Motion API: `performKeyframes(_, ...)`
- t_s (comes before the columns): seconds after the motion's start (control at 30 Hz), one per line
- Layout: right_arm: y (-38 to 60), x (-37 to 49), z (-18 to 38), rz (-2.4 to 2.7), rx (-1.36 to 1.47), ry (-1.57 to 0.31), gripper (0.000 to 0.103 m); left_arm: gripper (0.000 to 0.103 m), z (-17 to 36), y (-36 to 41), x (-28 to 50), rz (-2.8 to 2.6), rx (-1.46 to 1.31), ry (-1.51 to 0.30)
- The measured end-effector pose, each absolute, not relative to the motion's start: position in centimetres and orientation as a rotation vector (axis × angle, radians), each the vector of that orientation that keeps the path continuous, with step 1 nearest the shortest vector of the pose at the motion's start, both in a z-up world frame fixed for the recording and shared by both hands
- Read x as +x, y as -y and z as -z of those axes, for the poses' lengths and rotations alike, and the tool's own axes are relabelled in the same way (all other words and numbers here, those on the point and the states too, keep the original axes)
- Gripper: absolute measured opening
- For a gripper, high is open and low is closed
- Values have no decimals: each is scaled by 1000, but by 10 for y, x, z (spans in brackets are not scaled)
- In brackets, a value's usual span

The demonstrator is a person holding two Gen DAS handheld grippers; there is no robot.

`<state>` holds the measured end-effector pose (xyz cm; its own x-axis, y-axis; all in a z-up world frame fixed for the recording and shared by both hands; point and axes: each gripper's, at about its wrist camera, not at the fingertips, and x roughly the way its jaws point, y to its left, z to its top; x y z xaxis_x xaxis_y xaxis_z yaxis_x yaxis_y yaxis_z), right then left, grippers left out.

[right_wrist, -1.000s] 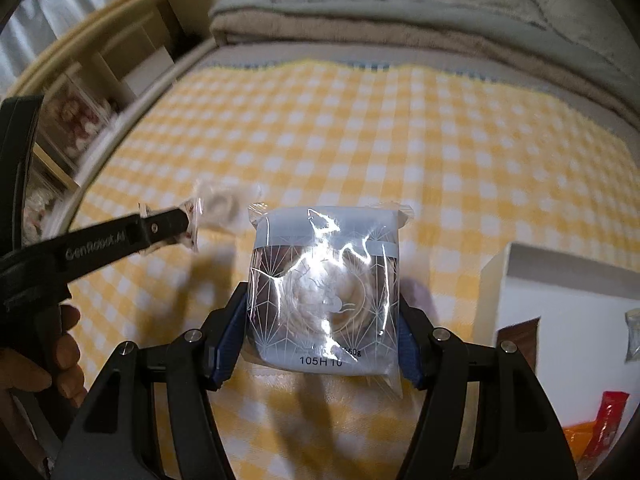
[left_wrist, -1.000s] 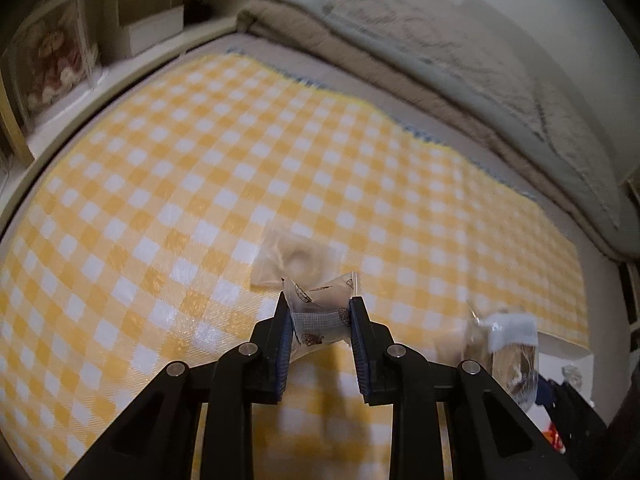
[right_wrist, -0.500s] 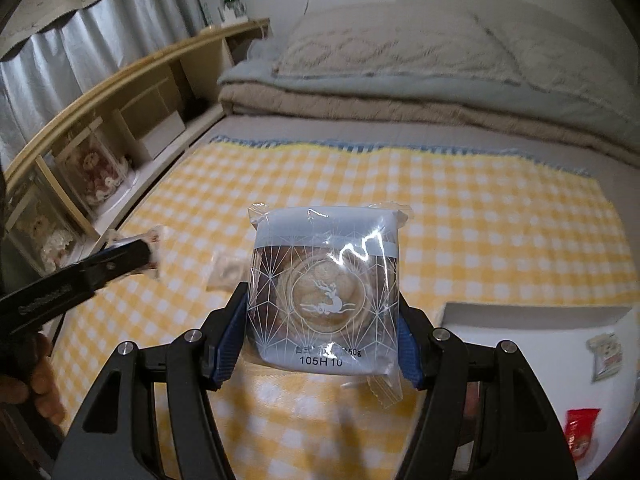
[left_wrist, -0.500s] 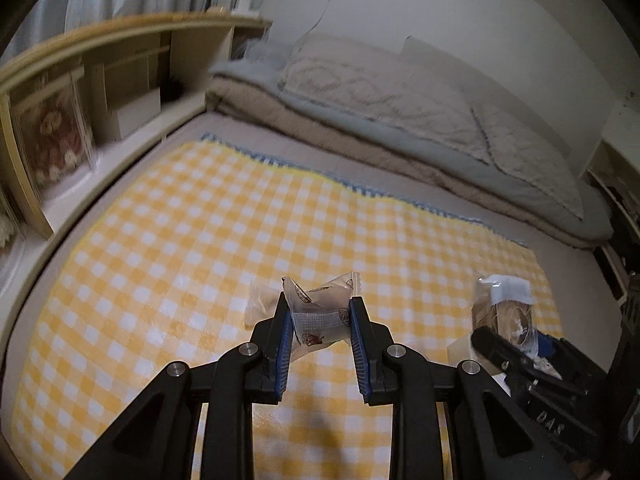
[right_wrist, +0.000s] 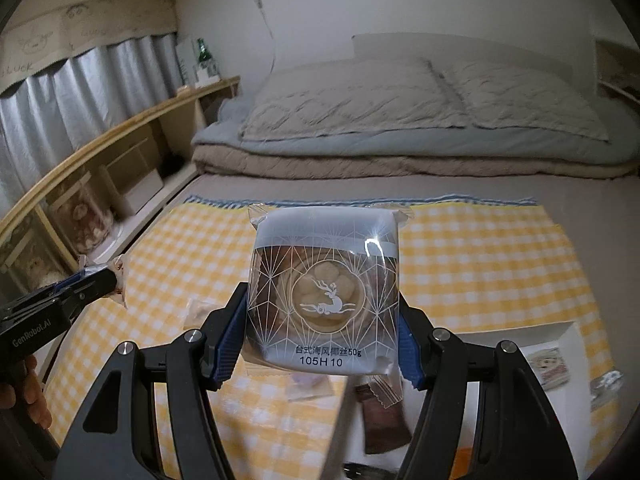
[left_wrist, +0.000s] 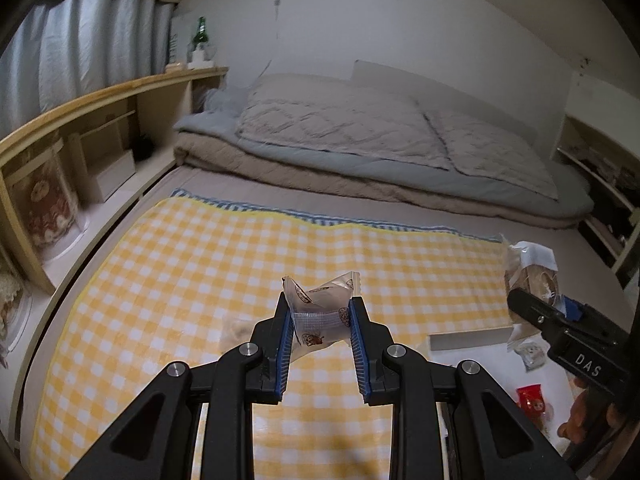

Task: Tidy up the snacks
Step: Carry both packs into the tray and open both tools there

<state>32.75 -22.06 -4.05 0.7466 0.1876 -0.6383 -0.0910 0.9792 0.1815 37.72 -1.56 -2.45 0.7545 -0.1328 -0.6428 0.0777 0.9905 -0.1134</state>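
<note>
My left gripper is shut on a small clear candy packet and holds it well above the yellow checked cloth. My right gripper is shut on a large cake packet with a white deer print, also held high. The right gripper and its packet show at the right of the left wrist view; the left gripper shows at the left of the right wrist view. A white tray holds several snacks. A clear wrapped snack lies on the cloth.
A brown bar and a clear packet lie below the right gripper. A red packet sits in the tray. Folded bedding lies beyond the cloth. Wooden shelves run along the left.
Both grippers have risen and tilted up with their packets still held. The view now takes in the bedding and wall, and the cloth lies farther below.
</note>
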Motion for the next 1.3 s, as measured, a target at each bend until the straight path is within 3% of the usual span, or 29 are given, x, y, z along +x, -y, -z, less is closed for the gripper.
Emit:
performKeyframes(0.7, 359, 274, 33, 30, 184, -694, 65, 26, 32, 166, 387, 284, 53, -730)
performKeyframes(1.3, 430, 285, 88, 95, 259, -832, 65, 26, 128, 253, 480, 468, -39, -1040)
